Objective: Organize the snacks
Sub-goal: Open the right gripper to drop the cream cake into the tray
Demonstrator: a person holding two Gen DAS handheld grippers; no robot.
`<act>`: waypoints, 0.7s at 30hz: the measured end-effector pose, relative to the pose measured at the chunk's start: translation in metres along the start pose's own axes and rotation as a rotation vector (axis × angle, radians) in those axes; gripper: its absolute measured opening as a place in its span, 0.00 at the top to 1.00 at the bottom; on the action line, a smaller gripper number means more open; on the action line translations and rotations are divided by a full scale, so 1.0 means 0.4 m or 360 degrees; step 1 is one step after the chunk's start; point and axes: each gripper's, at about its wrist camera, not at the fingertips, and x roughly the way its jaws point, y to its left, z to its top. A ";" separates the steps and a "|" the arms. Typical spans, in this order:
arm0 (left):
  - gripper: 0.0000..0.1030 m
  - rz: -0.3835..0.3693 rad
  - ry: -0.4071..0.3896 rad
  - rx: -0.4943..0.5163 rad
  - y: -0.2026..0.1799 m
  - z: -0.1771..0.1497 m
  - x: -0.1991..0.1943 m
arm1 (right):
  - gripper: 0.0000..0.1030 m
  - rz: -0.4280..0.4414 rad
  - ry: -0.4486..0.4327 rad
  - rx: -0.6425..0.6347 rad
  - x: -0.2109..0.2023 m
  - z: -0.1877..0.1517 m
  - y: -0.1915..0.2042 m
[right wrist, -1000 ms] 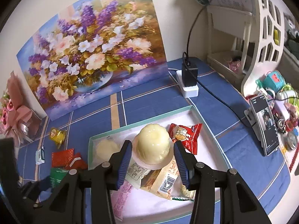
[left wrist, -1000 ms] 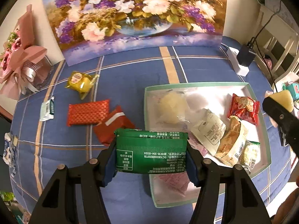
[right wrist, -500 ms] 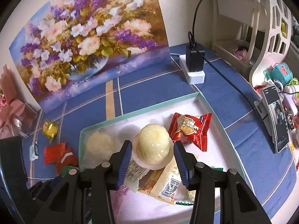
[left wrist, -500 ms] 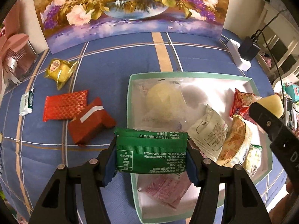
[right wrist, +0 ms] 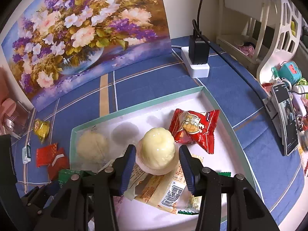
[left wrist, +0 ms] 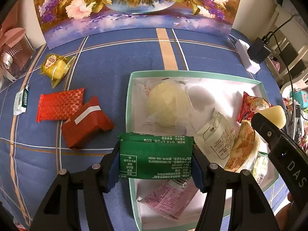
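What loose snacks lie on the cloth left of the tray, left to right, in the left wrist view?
White-green sachet → yellow wrapped sweet → red patterned packet → red packet with white strip, then the tray.

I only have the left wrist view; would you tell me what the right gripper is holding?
Observer: A pale jelly cup, pinched between both pads of the right gripper.
Operator: Thank you. What lies directly under it?
Observer: A barcoded packet on the floor of the tray.
Operator: And is there anything to the right of the tray?
Observer: A phone propped on a stand, with its screen lit.
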 end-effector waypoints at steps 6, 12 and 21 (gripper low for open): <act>0.36 0.0005 -0.0001 0.0012 -0.006 0.002 -0.004 | 0.52 -0.0020 0.0007 0.0012 0.000 0.001 -0.006; 0.36 -0.0006 -0.0001 0.0020 -0.009 0.007 -0.014 | 0.52 -0.0019 0.0015 0.0020 0.000 0.002 -0.008; 0.31 -0.0033 -0.0027 0.0028 -0.013 0.014 -0.039 | 0.52 -0.0014 0.0001 0.0014 -0.007 0.004 -0.006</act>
